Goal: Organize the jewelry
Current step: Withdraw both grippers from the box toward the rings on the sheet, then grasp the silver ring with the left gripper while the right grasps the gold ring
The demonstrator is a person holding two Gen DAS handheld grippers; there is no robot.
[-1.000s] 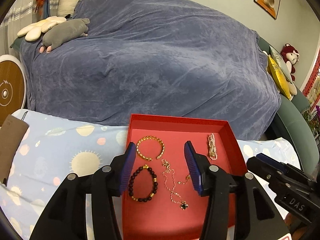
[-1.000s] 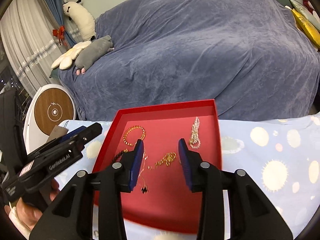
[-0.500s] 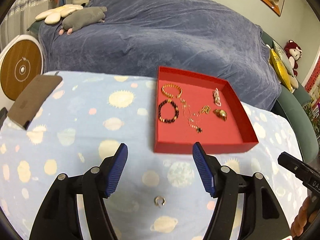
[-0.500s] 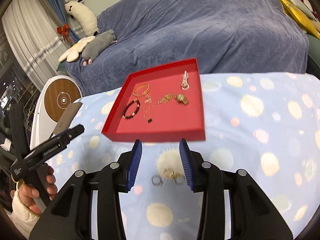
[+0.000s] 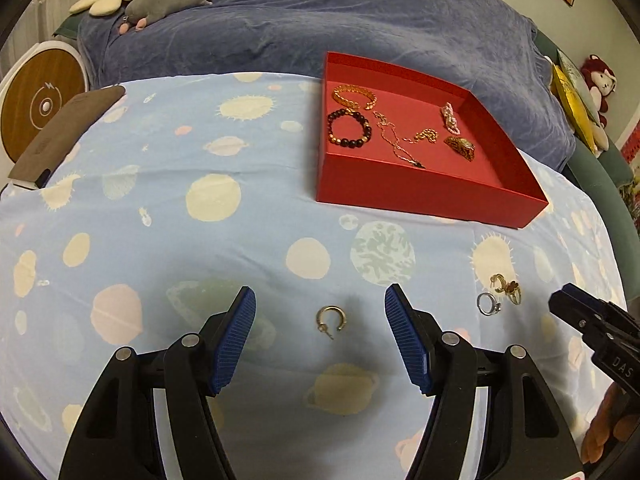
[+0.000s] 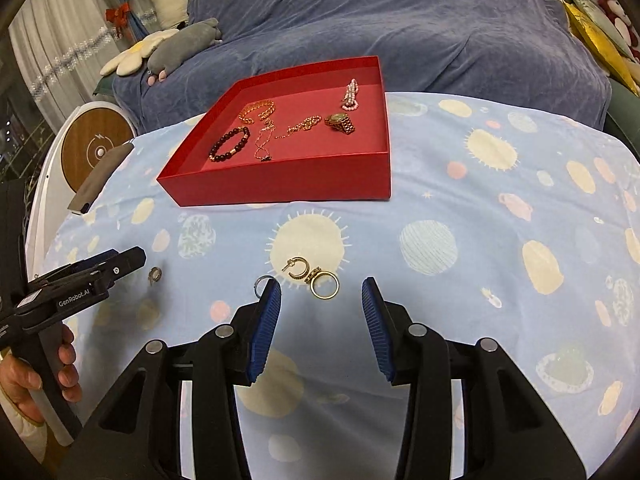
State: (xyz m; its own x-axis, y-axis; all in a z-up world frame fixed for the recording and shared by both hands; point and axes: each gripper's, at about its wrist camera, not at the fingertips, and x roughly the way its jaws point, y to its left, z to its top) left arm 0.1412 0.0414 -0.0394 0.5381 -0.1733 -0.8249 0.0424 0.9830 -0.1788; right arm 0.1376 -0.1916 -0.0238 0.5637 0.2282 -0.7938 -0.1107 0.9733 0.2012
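A red tray on the blue planet-print cloth holds a dark bead bracelet, a gold bracelet, thin gold chains, a pearl piece and a gold watch. My left gripper is open and empty, with a gold hoop earring on the cloth between its fingers. My right gripper is open and empty just behind a gold ring, a gold hoop earring and a silver ring. These three also show in the left wrist view.
A sofa under a blue-grey cover with plush toys stands behind the table. A brown flat case lies at the cloth's left edge, beside a round wooden-faced device. The other gripper shows at each view's side.
Both grippers have pulled back from over the red tray and dropped toward the near cloth. The loose earrings and rings have come into view in front of the fingers.
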